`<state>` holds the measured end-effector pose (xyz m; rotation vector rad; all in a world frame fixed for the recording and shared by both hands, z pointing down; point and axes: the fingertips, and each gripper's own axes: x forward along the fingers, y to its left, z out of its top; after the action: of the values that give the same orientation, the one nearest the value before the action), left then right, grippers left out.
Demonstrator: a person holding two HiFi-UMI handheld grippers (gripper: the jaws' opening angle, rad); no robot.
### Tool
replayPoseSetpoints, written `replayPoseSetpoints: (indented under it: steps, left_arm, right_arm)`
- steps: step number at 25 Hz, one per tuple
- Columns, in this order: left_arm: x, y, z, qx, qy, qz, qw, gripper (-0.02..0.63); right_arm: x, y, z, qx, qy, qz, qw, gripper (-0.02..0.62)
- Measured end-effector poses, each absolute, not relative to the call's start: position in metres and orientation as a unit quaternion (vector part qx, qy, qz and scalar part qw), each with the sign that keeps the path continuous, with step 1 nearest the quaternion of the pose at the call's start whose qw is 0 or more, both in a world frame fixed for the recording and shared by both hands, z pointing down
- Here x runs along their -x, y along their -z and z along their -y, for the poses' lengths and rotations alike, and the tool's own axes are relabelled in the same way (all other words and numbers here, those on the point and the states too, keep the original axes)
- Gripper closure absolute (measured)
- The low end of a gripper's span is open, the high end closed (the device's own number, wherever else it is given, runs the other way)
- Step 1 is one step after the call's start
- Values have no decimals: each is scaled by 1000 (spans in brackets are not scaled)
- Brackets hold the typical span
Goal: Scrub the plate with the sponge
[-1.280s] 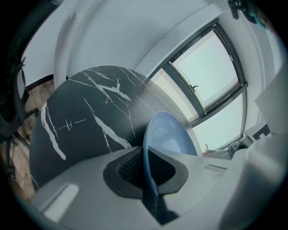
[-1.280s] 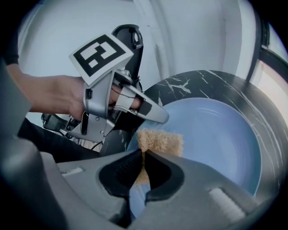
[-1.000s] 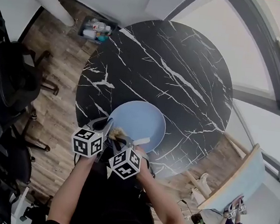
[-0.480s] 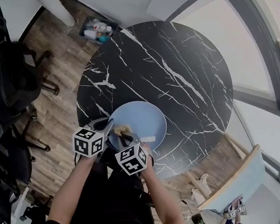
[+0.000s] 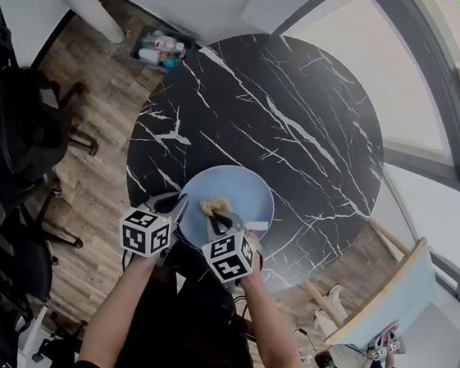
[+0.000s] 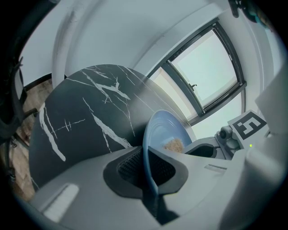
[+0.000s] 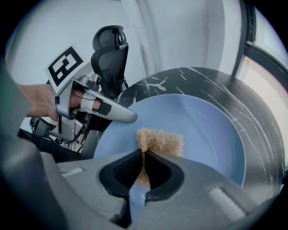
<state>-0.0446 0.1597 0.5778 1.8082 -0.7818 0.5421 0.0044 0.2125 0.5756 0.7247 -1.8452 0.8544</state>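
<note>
The plate (image 5: 244, 191) is round, shallow and pale blue, with a smooth matte face and faint rings stepping down from its rim. It sits at the near edge of the bench (image 5: 280, 102), close to the person. On its near half lies the sponge (image 5: 215, 207), a small tan pad with a rough, fibrous surface and a roughly square outline.

The right claw (image 5: 224, 217) is closed tight on the sponge's near edge, its ribbed black pads pinching the fibres while the rest of the pad spreads flat against the plate. The left claw (image 5: 179, 206) is clamped on the plate's left rim, one pad on each face of the thin edge. Both claws have smooth grey shells, and each carries a cube printed with black-and-white square markers.

The bench is a round top of black stone veined with white streaks. Beyond it on the wooden plank floor (image 5: 88, 196) stands a dark open crate (image 5: 159, 50) holding several small bottles or tubs, too small to tell apart. Black office chairs (image 5: 5, 129) stand to the left.
</note>
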Motion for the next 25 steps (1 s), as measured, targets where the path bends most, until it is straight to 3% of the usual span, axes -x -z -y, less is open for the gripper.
replayPoseSetpoints:
  steps: [25]
  left_arm:
    - [45,-578,-160,-752,-225,328,525,589]
  right_arm:
    - [-80,-576,-185,-382,-333,705,496,572]
